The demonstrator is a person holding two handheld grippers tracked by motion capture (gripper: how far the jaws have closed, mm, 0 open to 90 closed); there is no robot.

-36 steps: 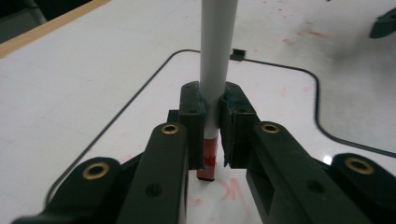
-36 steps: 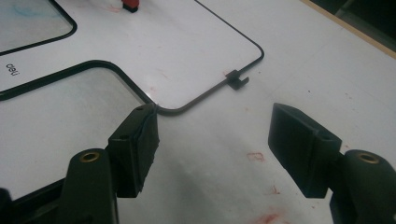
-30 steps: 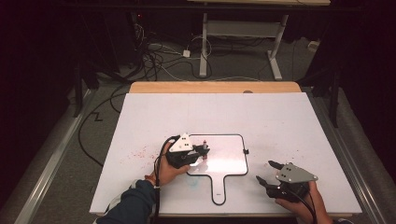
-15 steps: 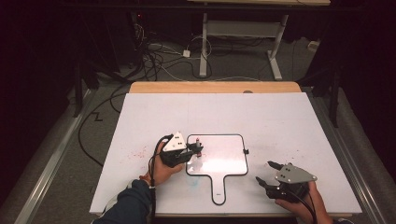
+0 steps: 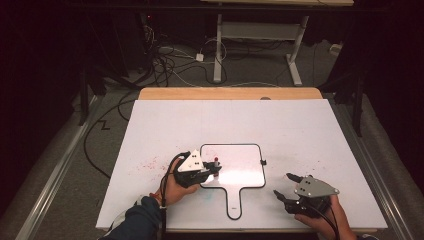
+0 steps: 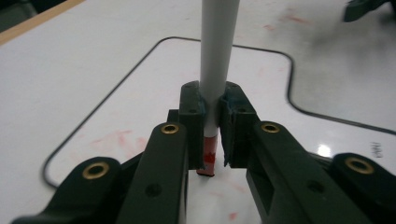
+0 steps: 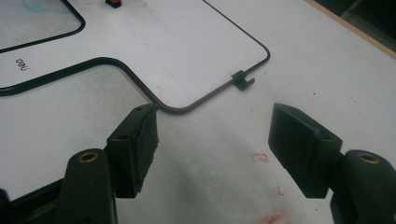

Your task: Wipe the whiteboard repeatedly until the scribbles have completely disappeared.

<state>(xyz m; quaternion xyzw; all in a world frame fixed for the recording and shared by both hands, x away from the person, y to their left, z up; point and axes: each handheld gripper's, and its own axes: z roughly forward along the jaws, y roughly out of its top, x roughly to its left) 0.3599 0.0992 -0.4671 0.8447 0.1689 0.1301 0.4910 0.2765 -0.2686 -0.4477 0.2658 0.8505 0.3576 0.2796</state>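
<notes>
Since the earlier high view, the left gripper [image 5: 212, 169] has slid a little toward the left side of the frame, from over the middle of the small whiteboard [image 5: 240, 167] to its left edge; the right gripper [image 5: 287, 186] sits where it was.

Centre of the left gripper view, the left fingers [image 6: 192, 122] are clamped on a grey marker [image 6: 217, 70], pressing it from both sides. Its long axis runs straight up the frame, at a right angle to the fingers, and the red-banded lower end points down at the board, right above or on the surface; contact is too fine to call. In the high view that end shows as a dark tip with a red dot just inside the board's left border. Faint red smears lie on the board around it.

The board lies flat on the desk [image 5: 165, 125], centre low in the high view, its handle pointing to the bottom edge. The left hand [image 5: 172, 187] is plainly the nearer one; the right gripper rests at lower right, well apart from the marker, fingers spread wide around nothing, with the board's rounded corner and small black clip [image 7: 243, 80] ahead of them in the right gripper view.

Open board lies to the right of the tip, so a stroke would probably run that way. The black rim just to its left is the limit. Bare desk surrounds everything.
</notes>
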